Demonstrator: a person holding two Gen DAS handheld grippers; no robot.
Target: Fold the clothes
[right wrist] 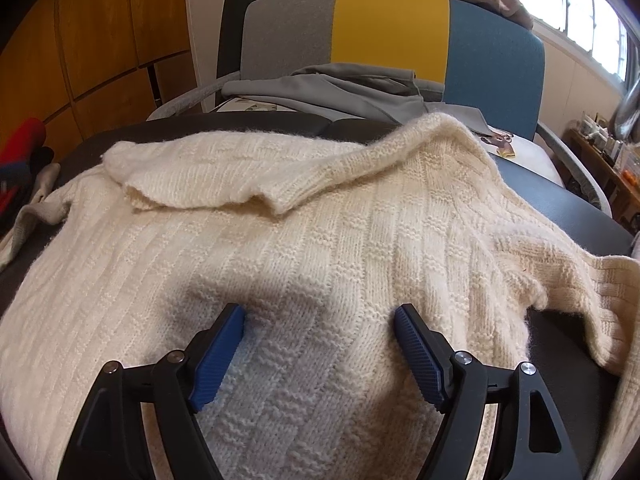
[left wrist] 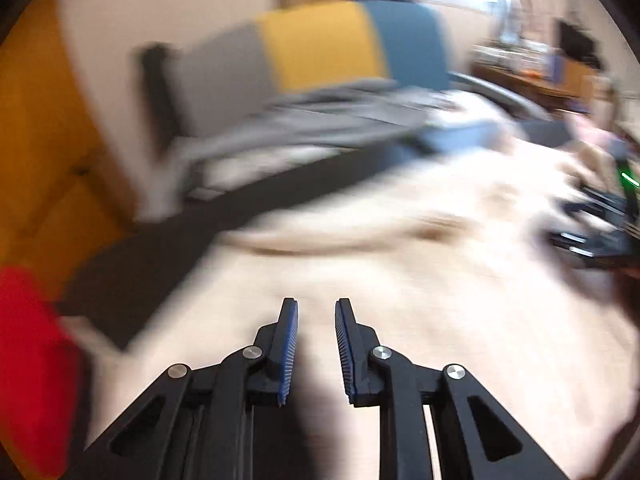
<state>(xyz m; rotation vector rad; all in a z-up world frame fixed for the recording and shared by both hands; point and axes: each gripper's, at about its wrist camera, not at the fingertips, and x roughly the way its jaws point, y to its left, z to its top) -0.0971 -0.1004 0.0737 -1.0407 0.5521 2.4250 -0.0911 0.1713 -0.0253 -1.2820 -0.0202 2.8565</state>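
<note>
My right gripper (right wrist: 320,344) stands with its jaws wide, blue pads resting on the cream, chunky-knit wool sweater (right wrist: 304,240) that fills the centre and lower part of the frame, spread over a dark tabletop (right wrist: 568,208). My left gripper (left wrist: 316,344) has a narrow gap between its pads, nothing in it, above the same blurred sweater. A grey, yellow and blue panelled chair (right wrist: 392,28) sits top centre.

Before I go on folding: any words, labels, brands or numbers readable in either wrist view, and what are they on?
None can be read.
Cream knit sweater: no tag or label showing.
Grey garment on the chair: no print visible.
Printed item behind the sweater: too small to read.
Shelf clutter at far right: too small.
Left wrist view: too motion-blurred for any text.
</note>
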